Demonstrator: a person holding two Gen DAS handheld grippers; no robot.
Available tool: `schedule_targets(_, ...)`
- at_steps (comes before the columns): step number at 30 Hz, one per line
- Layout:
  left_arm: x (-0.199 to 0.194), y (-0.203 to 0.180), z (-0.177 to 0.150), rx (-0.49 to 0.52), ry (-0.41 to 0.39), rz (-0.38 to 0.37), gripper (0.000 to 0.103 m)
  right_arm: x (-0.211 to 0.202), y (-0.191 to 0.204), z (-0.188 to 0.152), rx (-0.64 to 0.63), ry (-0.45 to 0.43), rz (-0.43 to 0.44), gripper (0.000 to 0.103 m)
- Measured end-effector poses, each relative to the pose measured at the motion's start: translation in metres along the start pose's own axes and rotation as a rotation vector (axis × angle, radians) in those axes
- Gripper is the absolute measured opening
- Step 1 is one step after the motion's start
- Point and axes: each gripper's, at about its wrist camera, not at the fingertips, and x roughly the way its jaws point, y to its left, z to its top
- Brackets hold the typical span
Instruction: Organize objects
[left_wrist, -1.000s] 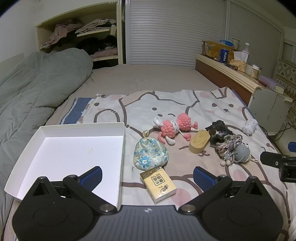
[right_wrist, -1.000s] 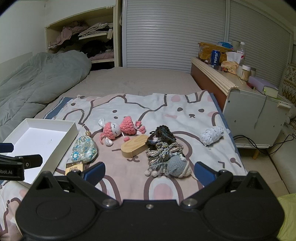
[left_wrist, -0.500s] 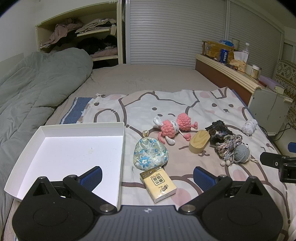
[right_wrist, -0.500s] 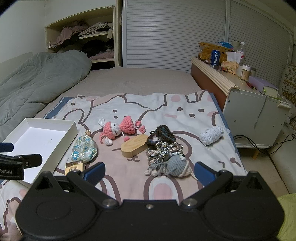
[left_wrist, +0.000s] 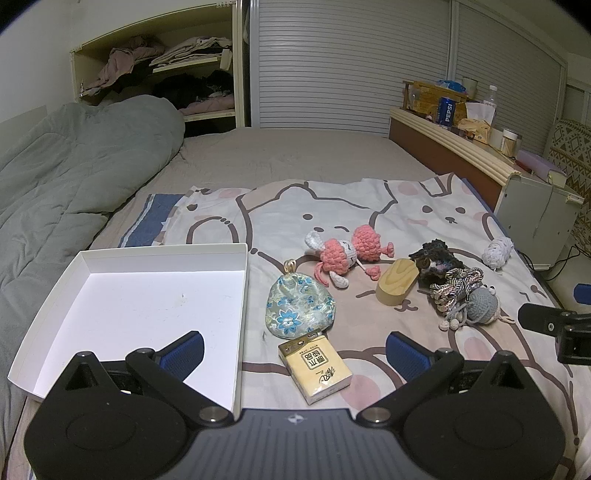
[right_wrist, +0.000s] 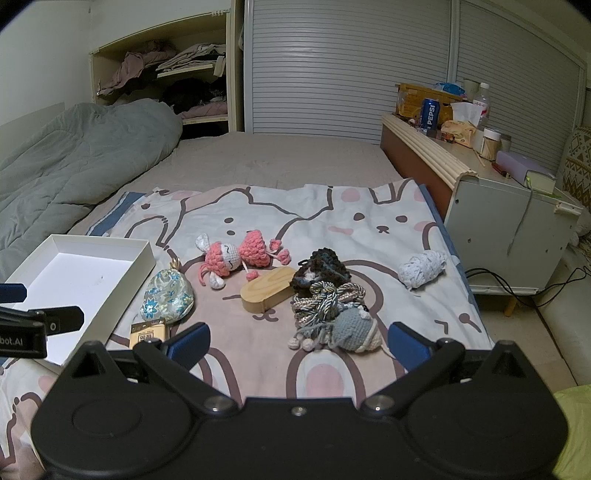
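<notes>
Still no change over the last second: left claw (left_wrist: 293, 349) and right claw (right_wrist: 297, 341) both hover spread apart, empty, at the bed's near edge. Sorting not begun, I judge. White cardboard tray (left_wrist: 242, 295) sits empty at the near left; glossy tissue pack (left_wrist: 314, 369), silky floral pouch (left_wrist: 300, 310), pink crochet doll (left_wrist: 341, 254), smooth wooden block (left_wrist: 397, 286) and knotted cords (right_wrist: 327, 301) lie loose on the cartoon sheet (left_wrist: 332, 210).

Bed (left_wrist: 295, 155): grey duvet (left_wrist: 74, 166) left, cartoon sheet (left_wrist: 369, 206) spread, white tray (left_wrist: 155, 306) on it.

Both grippers: black housings, round discs, silver screws, blue-padded jaws.
</notes>
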Motion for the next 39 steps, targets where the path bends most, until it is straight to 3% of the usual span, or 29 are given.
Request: schedule_targets(39, -0.0009, 0.0001, -0.0003, -0.006, -0.004, 0.004, 0.103, 0.0021, -0.0005, -0.0039, 0.005, -0.004, 0.0, 0.103)
